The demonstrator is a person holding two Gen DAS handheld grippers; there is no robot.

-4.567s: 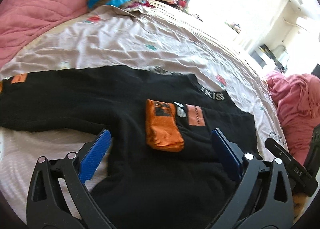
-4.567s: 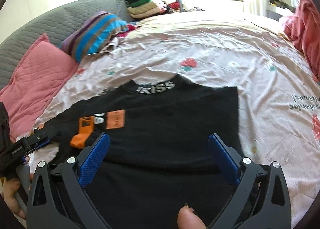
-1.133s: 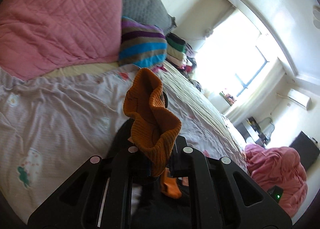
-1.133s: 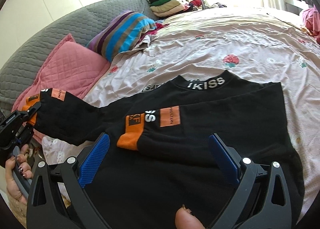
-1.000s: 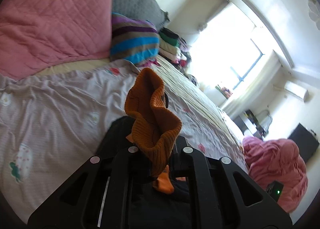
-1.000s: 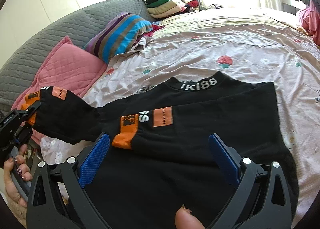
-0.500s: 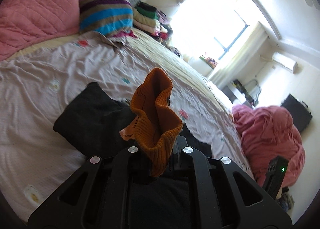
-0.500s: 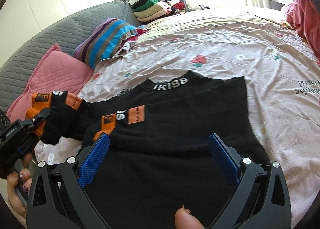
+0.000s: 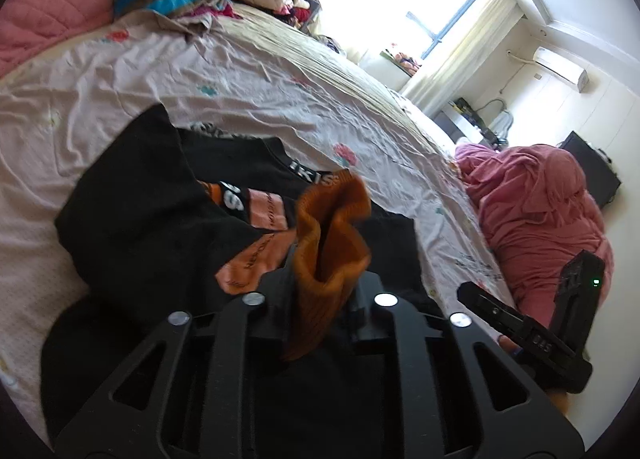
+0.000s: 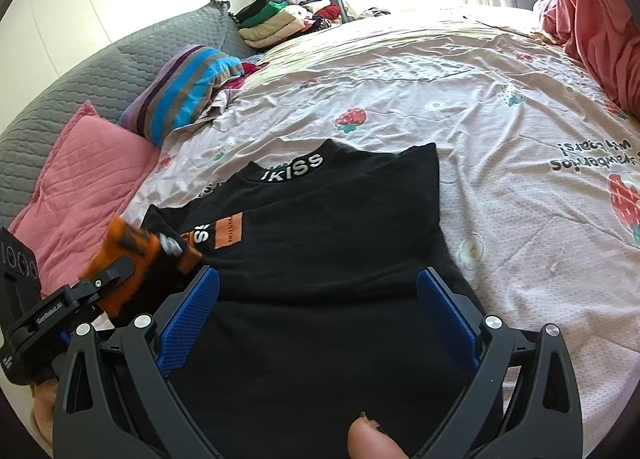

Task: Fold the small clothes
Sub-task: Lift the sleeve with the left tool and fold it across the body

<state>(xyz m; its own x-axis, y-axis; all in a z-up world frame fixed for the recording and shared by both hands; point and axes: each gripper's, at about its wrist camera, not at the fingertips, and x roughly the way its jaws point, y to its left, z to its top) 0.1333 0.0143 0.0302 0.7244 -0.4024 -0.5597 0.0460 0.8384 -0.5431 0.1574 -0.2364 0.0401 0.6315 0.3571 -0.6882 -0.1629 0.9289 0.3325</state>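
A small black sweater [image 10: 328,259] with an "IKISS" collar and orange patches lies on the bed; it also shows in the left wrist view [image 9: 152,219]. My left gripper [image 9: 320,291] is shut on the sweater's orange ribbed sleeve cuff [image 9: 328,235] and holds it above the sweater's body. In the right wrist view that cuff [image 10: 128,255] hangs over the sweater's left side. My right gripper [image 10: 316,319] is open and empty, its blue pads [image 10: 188,323] just above the sweater's lower part.
The sweater lies on a pink bedsheet with a strawberry print [image 10: 520,131]. A pink pillow [image 10: 88,179], a striped pillow [image 10: 184,87] and a pile of folded clothes [image 10: 288,19] are at the head. A pink blanket [image 9: 540,211] is bunched at the bed's right edge.
My left gripper took hold of the left sleeve cuff, lifted it and has carried it inward over the sweater's body. The right gripper has stayed open over the hem.
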